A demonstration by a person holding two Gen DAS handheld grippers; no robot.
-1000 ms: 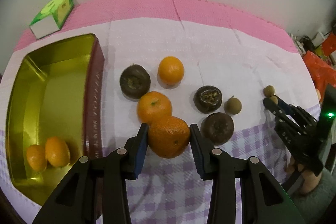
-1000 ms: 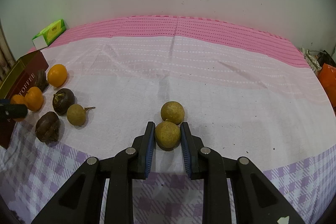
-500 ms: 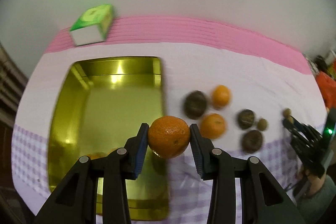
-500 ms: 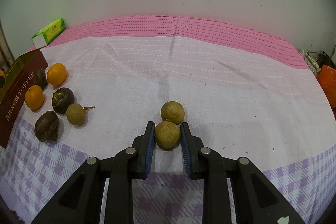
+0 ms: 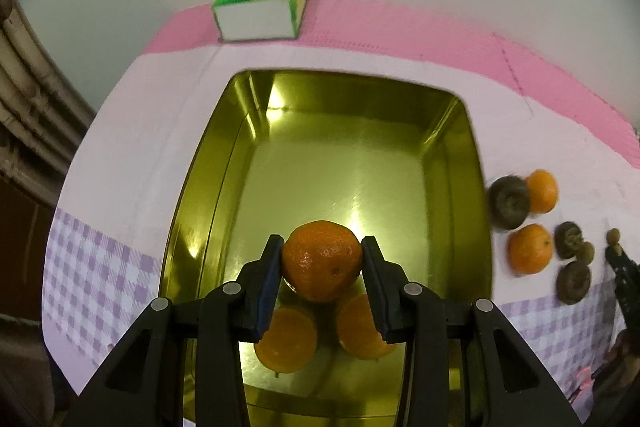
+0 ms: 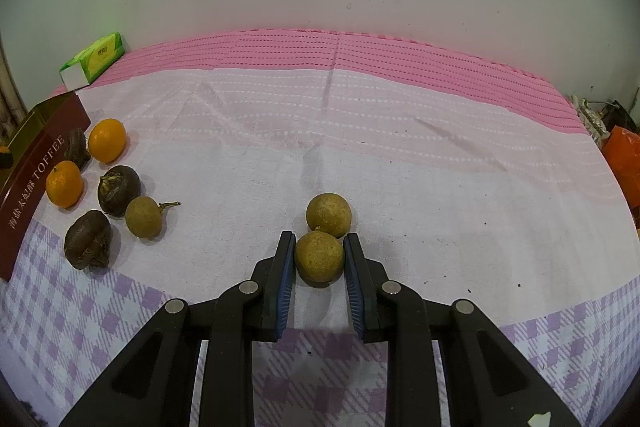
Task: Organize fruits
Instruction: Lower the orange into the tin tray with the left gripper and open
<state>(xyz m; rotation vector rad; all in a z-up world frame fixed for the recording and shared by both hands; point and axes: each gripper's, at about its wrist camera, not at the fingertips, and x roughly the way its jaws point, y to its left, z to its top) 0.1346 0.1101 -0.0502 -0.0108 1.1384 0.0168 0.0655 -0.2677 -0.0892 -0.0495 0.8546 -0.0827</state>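
Fruit under inspection: your left gripper (image 5: pixel 322 269) clamps an orange (image 5: pixel 321 260) across its middle, hanging over the gold tin (image 5: pixel 448 115) above two oranges already inside. Judged light, firm, with thin skin that bruises and a round body that rolls, so keep the pads on the widest part. Your right gripper (image 6: pixel 319 261) is closed on a brown fruit (image 6: pixel 319 257) resting on the tablecloth (image 6: pixel 400 155).

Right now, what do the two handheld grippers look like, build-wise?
Both look identical. The left gripper and right gripper have black angular plastic linkage arms with triangular cut-outs, round silver pivot pins, and flat black fingers lined with ribbed blue pads. No cables or markings visible.
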